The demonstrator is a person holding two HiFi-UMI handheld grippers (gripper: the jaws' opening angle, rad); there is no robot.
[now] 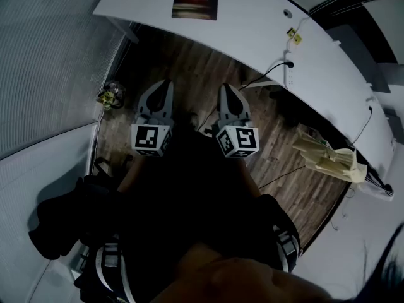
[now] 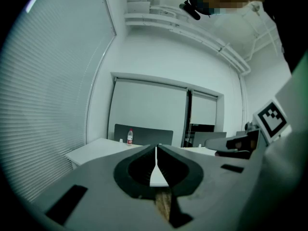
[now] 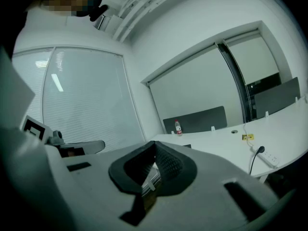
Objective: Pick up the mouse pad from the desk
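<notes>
Beyond wood floor [image 1: 189, 74] — white desk [image 1: 259, 27], mouse pad [image 1: 194, 5] atop.

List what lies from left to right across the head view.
Window blinds → left gripper → mouse pad → right gripper → pale bundle on the floor.

Head view: taken from above, aimed steeply down at wood floor [image 1: 189, 62]. Left gripper [image 1: 165, 84] and right gripper [image 1: 226, 88] seen close below, white desk [image 1: 252, 24] along upper edge.

Gripper views: taken along own jaws, near level, toward desk, far wall behind. Small bottle [image 2: 130, 136] and grey partition [image 2: 144, 131] shared by both. Other gripper caught at each frame's inner edge.
</notes>
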